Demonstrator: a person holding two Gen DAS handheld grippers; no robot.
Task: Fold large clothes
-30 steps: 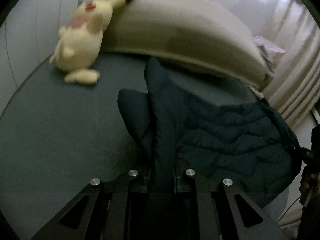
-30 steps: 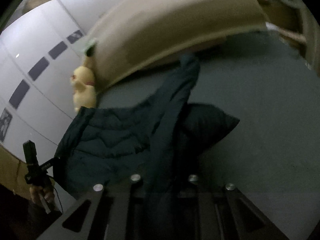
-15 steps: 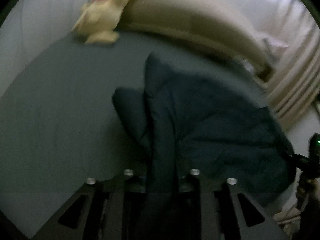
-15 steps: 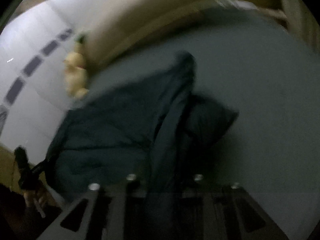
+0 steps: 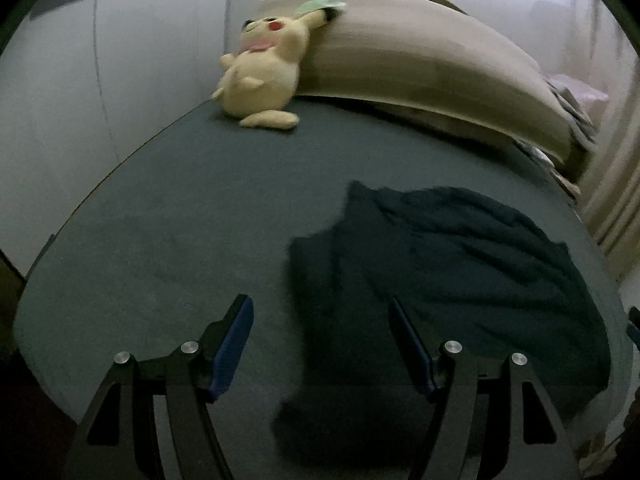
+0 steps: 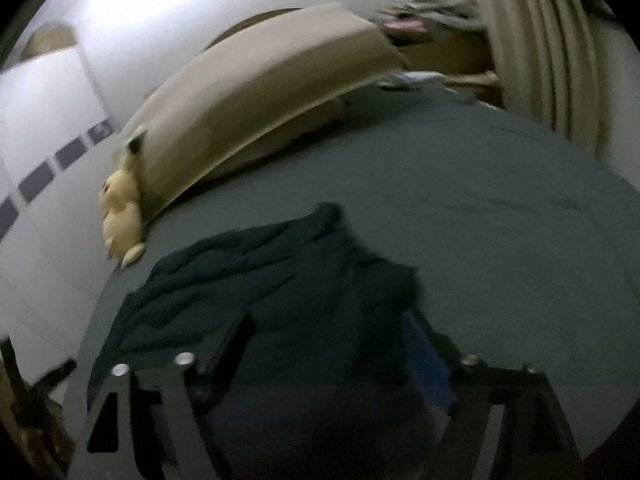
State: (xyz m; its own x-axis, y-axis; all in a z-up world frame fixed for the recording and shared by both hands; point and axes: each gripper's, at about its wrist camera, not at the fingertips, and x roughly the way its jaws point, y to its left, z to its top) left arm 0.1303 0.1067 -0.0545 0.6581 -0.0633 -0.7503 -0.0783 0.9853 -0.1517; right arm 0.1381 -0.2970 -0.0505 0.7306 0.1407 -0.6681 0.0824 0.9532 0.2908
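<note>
My left tool [image 5: 320, 320] stood wide apart over the bed [image 5: 168, 240]; its jaws had just been opening. The blue pads [image 5: 234, 344] touched nothing. A dark fold of the jacket [image 5: 460, 272] lay between them, loose on the sheet, clear of both pads.

My right tool [image 6: 332, 344] was likewise spread, its jaws just opened. The jacket [image 6: 280, 288] bulked up between the fingers in that view. Picture blurred; I made out the blue pad [image 6: 424, 360] on the right side just beside the cloth, but could not tell whether it touched. No grip that I could see.

The jacket, dark teal and quilted, lay heaped on the grey sheet toward the near edge of the bed, one sleeve or flap doubled along its side.

At the head of the bed a long beige pillow [image 5: 420, 60] lay across. A yellow plush toy [image 5: 260, 76] leaned against the pillow's end, near the white wardrobe [image 5: 120, 60]. Both well apart from the jacket. Curtain [image 6: 552, 60] folds showed at the far side of the bed.
</note>
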